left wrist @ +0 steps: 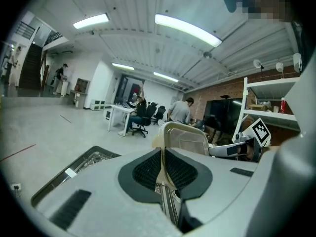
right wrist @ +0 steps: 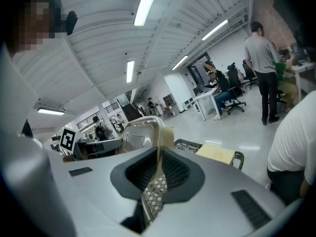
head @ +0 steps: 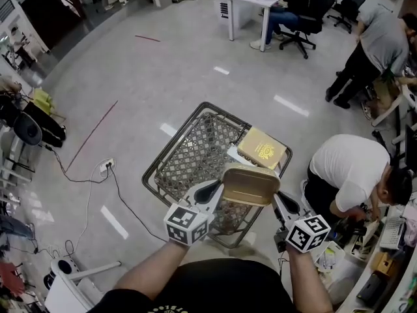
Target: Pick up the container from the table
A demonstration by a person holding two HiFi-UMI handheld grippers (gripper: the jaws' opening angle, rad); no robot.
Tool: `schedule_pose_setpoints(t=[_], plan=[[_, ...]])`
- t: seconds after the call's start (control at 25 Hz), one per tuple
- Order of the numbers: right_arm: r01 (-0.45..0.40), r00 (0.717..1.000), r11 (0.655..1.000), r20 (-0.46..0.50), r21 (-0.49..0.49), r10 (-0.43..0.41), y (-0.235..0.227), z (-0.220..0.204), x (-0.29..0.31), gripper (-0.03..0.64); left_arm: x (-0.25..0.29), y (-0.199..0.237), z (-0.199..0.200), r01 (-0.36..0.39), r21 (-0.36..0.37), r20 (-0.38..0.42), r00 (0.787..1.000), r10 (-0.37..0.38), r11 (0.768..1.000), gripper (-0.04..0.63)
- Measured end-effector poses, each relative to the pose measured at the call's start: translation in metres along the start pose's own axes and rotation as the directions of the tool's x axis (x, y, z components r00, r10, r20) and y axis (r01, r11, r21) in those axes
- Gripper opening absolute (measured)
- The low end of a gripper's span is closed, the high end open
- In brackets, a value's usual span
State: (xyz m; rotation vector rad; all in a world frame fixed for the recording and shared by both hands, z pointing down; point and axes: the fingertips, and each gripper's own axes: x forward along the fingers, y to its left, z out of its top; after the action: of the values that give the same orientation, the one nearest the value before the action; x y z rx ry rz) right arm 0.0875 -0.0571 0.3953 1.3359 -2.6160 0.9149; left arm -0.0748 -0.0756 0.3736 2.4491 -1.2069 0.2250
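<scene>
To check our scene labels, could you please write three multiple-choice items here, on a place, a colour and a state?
1. Where is the container? A over the wire cart; B on the floor; C on a desk.
2. The flat box in the cart is: A red; B yellow; C blue.
3. The left gripper and right gripper are: A open; B shut, empty; C shut on the container.
A: head view shows it held over the cart. B: plainly yellow. C: each gripper view shows its rim pinched.

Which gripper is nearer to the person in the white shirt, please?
Right. The right gripper clamps the container by the edge on that person's side; the left gripper clamps the opposite edge.
</scene>
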Motion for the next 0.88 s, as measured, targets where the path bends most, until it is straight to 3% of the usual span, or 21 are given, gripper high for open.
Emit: schedule_pose_setpoints(t=[0.88], plan=[[-0.027, 0.993, 0.993, 0.109, -0.113, 0.039, 0.035, 0.066, -0.016, 0.032, -0.026, -0.018, 0.070, 0.002, 0.081, 0.137, 0.990, -0.013, 0.997, 0.029]])
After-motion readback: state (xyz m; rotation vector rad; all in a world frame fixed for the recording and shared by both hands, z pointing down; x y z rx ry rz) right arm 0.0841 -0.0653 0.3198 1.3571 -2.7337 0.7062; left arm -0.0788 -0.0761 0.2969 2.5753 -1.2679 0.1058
